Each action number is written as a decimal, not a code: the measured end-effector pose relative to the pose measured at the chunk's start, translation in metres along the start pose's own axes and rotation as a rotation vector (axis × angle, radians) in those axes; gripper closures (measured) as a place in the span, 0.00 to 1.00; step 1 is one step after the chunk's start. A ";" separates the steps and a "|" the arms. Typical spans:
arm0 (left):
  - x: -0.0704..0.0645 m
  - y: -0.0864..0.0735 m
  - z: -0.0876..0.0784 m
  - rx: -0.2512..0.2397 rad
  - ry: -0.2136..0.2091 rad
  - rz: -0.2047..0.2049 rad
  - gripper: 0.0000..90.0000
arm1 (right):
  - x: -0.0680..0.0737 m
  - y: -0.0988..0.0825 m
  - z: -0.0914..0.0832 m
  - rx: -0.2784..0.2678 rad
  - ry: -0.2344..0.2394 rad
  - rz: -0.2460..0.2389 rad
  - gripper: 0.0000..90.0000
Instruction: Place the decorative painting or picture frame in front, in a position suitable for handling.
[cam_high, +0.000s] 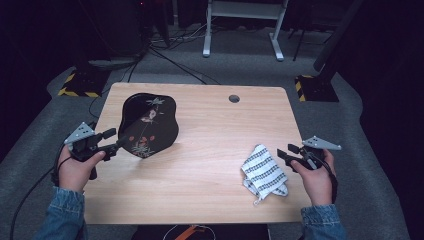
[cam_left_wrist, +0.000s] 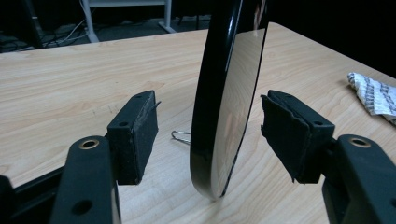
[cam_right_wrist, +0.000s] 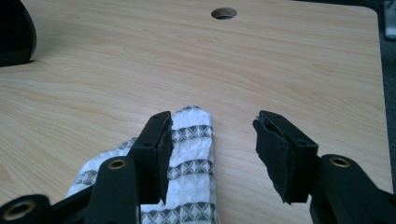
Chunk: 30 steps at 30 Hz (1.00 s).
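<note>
A black lacquered tray (cam_high: 149, 125) with a flower painting stands upright on its edge at the left of the wooden table (cam_high: 225, 130). My left gripper (cam_high: 114, 139) is open at its near edge. In the left gripper view the tray's rim (cam_left_wrist: 224, 107) stands between the jaws of the left gripper (cam_left_wrist: 210, 140), with a gap to each pad. A white cloth (cam_high: 264, 172) with dark patterned stripes lies crumpled at the right front. My right gripper (cam_high: 285, 151) is open just right of it. In the right gripper view the cloth (cam_right_wrist: 191, 140) lies under the left jaw of the right gripper (cam_right_wrist: 212, 144).
A thin wire loop (cam_left_wrist: 180, 136) shows on the table behind the tray's foot. A round cable hole (cam_high: 234, 98) sits near the table's far edge. Beyond the table are white desk legs (cam_high: 240, 30), cables on the floor and yellow-black striped bases (cam_high: 80, 87).
</note>
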<state>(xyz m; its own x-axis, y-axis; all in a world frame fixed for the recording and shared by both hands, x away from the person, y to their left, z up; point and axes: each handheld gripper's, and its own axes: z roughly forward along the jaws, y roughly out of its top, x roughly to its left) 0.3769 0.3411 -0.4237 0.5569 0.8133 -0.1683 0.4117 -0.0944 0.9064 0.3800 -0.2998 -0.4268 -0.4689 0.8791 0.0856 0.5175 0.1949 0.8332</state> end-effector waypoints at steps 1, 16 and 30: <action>0.001 0.000 0.004 0.003 -0.007 -0.006 0.40 | 0.000 -0.002 -0.001 0.002 0.000 0.001 0.52; 0.012 -0.006 0.044 -0.002 -0.148 -0.037 0.56 | 0.007 -0.013 -0.013 0.006 0.014 0.015 0.52; 0.006 -0.008 0.047 0.013 -0.223 0.047 0.89 | 0.011 -0.014 -0.008 0.021 0.037 0.011 0.52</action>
<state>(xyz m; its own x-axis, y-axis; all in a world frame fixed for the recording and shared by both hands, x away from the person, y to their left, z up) 0.4108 0.3201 -0.4504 0.7209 0.6610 -0.2084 0.3898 -0.1381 0.9105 0.3618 -0.2958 -0.4335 -0.4890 0.8646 0.1156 0.5376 0.1943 0.8205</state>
